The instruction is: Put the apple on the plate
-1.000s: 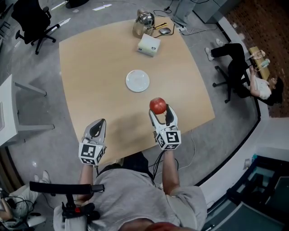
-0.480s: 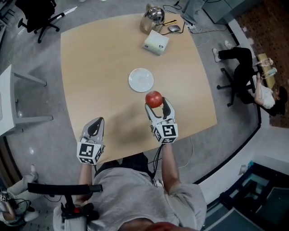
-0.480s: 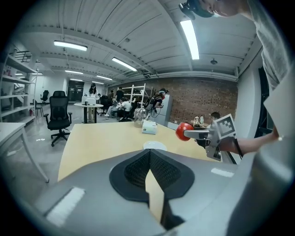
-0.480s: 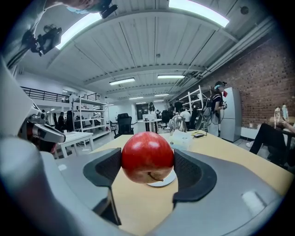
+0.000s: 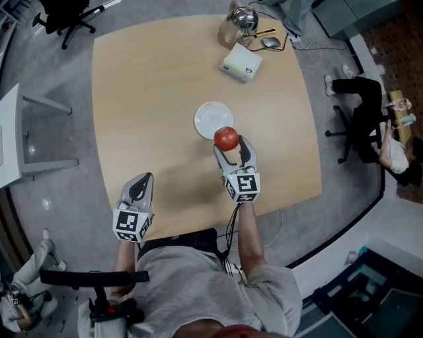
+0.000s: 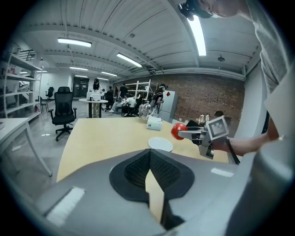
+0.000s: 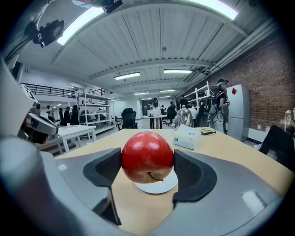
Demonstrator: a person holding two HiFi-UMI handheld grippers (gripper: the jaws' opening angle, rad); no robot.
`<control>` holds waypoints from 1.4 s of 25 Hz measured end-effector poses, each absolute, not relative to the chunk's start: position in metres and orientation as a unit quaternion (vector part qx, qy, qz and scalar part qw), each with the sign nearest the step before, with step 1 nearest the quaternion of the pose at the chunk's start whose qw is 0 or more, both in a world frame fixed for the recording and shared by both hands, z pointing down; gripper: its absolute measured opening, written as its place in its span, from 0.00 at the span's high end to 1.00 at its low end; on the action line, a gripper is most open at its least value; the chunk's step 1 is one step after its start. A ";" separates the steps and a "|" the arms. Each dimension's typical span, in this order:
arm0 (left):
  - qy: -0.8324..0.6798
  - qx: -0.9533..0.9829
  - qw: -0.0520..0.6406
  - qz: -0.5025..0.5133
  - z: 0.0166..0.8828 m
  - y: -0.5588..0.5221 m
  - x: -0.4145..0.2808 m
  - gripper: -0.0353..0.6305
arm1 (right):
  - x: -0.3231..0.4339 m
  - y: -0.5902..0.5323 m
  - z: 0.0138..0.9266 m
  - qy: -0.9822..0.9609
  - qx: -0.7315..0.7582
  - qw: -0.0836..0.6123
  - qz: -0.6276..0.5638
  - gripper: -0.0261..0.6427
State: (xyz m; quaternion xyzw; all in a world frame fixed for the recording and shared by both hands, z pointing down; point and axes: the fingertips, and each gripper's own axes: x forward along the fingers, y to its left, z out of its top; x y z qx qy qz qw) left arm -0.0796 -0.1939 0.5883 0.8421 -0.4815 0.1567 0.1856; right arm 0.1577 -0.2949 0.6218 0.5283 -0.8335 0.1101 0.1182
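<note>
A red apple (image 5: 227, 138) is held between the jaws of my right gripper (image 5: 229, 142), above the table just at the near edge of the small white plate (image 5: 209, 117). In the right gripper view the apple (image 7: 147, 156) fills the gap between both pads, stem end down, with the plate (image 7: 159, 186) showing just under and behind it. My left gripper (image 5: 140, 188) rests near the table's front edge, jaws closed together with nothing in them. The left gripper view shows the plate (image 6: 160, 144) and the apple (image 6: 178, 131) farther ahead to the right.
At the far side of the wooden table (image 5: 152, 86) stand a white box (image 5: 241, 63), a shiny metal kettle (image 5: 240, 18) and a computer mouse (image 5: 271, 42). A person sits on a chair (image 5: 370, 112) to the right; an office chair (image 5: 66, 13) stands at far left.
My right gripper has carried the apple forward, away from the table's front edge, up to the near rim of the plate. The left gripper has stayed in place.
</note>
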 end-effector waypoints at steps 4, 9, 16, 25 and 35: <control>-0.485 0.838 0.193 0.162 0.595 -0.200 -0.080 0.92 | 0.155 -0.313 0.634 -0.836 0.522 0.123 0.115 0.42; -0.489 0.832 0.205 0.166 0.603 -0.206 -0.084 0.92 | 0.152 -0.330 0.649 -0.838 0.515 0.128 0.127 0.42; -0.492 0.825 0.216 0.173 0.611 -0.208 -0.085 0.92 | 0.146 -0.343 0.669 -0.841 0.504 0.141 0.138 0.42; -0.498 0.818 0.225 0.181 0.618 -0.209 -0.086 0.92 | 0.143 -0.357 0.692 -0.843 0.493 0.159 0.147 0.42; -0.509 0.809 0.233 0.179 0.625 -0.212 -0.093 0.92 | 0.142 -0.364 0.705 -0.842 0.491 0.166 0.150 0.42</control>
